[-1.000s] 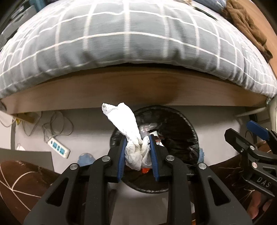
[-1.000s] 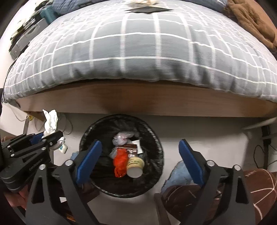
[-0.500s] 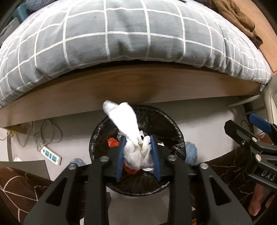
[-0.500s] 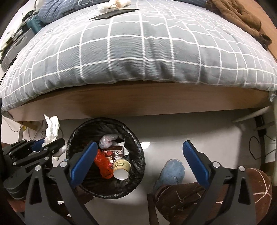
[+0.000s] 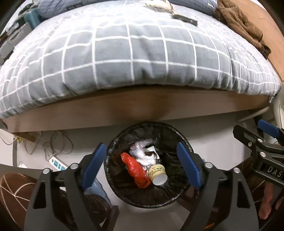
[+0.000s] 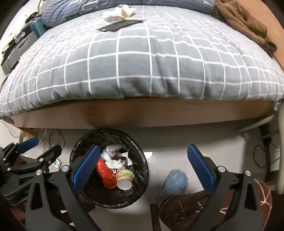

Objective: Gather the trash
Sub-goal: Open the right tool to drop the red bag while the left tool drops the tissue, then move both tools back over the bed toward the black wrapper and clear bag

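While my left gripper (image 5: pixel 142 167) hangs over the black-lined trash bin (image 5: pixel 124 191), its jaws are opening, already wide, with nothing clamped between the blue pads (image 5: pixel 93 165); through the gap I look straight down into the bin. Inside lies the crumpled white tissue (image 5: pixel 142 154) at about 12 o'clock of the bin's middle, touching a red plastic wrapper (image 5: pixel 135 171) toward 8 o'clock and a tipped paper cup (image 5: pixel 158 175) toward 5 o'clock. My right gripper (image 6: pixel 142 168) has its fingers spread about as wide as they go and holds nothing. In its view the bin sits at 8 o'clock, behind the left-hand pad (image 6: pixel 85 168), and bare grey floor (image 6: pixel 168 142) fills the gap. A blue sock (image 6: pixel 174 183) and brown patterned trouser leg (image 6: pixel 186 209) show at 5 o'clock. The bin stands just beside the wooden bed frame (image 5: pixel 124 108), at 12 o'clock from it. On the grey checked duvet (image 6: pixel 142 62) above, more white tissue (image 6: pixel 119 12) lies at 12 o'clock, touching a dark flat object (image 6: pixel 120 24), with a brown garment (image 6: pixel 248 24) at 2 o'clock. A power strip (image 5: pixel 57 163) with tangled cables lies on the floor at 9 o'clock of the bin
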